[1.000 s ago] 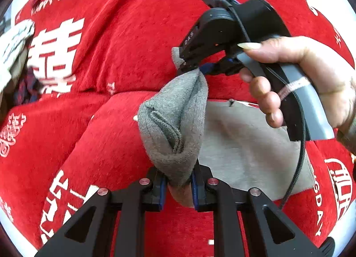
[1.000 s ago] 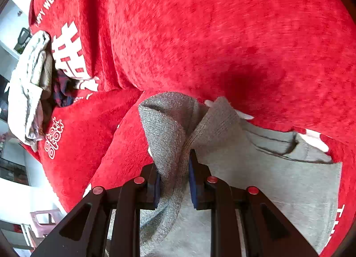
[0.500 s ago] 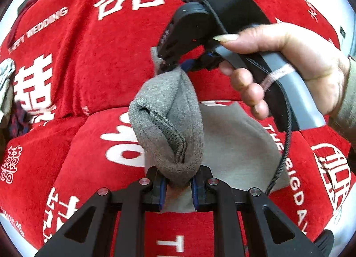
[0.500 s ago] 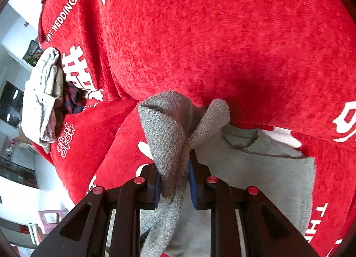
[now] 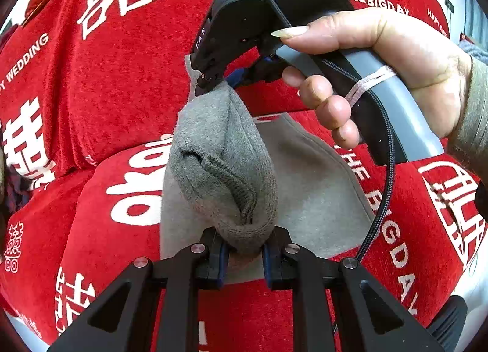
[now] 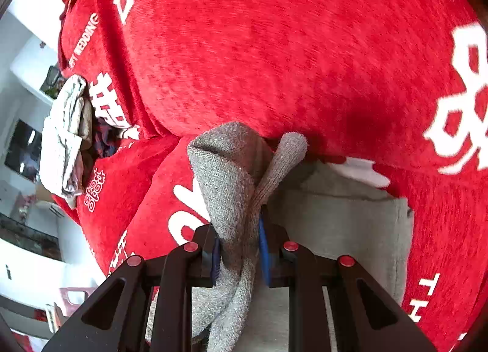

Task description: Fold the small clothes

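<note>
Left wrist view: left gripper (image 5: pixel 243 256) clamped on the bunched end of a grey sock (image 5: pixel 224 166), which hangs above a light grey cloth (image 5: pixel 308 196) spread on the red printed sofa cover (image 5: pixel 91 83). Right gripper (image 5: pixel 213 82), held in the right hand (image 5: pixel 381 77), pinches the sock's far end; sock spans between both tools.

Right wrist view: right gripper (image 6: pixel 238 256) closed on the sock (image 6: pixel 227 175), one end curling upward. A pile of pale clothes (image 6: pixel 65 135), possibly folded, lies far left on the sofa.
</note>
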A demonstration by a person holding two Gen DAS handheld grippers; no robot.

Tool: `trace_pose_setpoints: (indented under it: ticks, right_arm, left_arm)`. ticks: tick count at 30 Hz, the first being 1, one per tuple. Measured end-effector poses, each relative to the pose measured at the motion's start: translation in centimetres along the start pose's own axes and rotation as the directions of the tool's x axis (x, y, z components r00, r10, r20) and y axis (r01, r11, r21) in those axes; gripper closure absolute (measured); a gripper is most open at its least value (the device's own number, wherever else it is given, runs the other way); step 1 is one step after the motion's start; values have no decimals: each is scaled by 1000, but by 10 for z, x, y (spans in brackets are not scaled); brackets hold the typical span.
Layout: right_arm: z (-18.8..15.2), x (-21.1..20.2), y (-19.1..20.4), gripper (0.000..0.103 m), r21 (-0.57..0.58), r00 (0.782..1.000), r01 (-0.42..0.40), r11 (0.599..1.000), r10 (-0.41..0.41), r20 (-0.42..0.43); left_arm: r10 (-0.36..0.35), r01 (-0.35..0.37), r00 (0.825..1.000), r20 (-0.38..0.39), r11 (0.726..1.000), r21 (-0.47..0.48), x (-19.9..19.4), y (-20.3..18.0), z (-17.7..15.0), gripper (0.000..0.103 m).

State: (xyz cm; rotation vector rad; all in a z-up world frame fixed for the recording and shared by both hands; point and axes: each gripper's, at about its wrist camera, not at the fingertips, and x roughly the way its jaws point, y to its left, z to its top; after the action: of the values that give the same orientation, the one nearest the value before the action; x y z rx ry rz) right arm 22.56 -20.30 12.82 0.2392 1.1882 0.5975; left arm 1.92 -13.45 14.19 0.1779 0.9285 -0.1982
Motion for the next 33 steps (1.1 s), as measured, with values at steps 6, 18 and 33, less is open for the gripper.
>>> trace_pose_setpoints:
  ticks: [6,18,33]
  right_arm:
    - [-9,-6,-26,81,8,999,-41,999,41,14]
    - [-40,-24,-94,81,69,994,-91,993,86,61]
    - [-61,-30,-152,81,131,992,-106,986,95,86]
  left_arm:
    - [11,-10,1000,-24,998,54,12,-25,-1,84]
    - [16,-6,998,-67,989,150,31,-77,-3,84]
    - [11,12,993,-116,980,198,54,-119,-3,84]
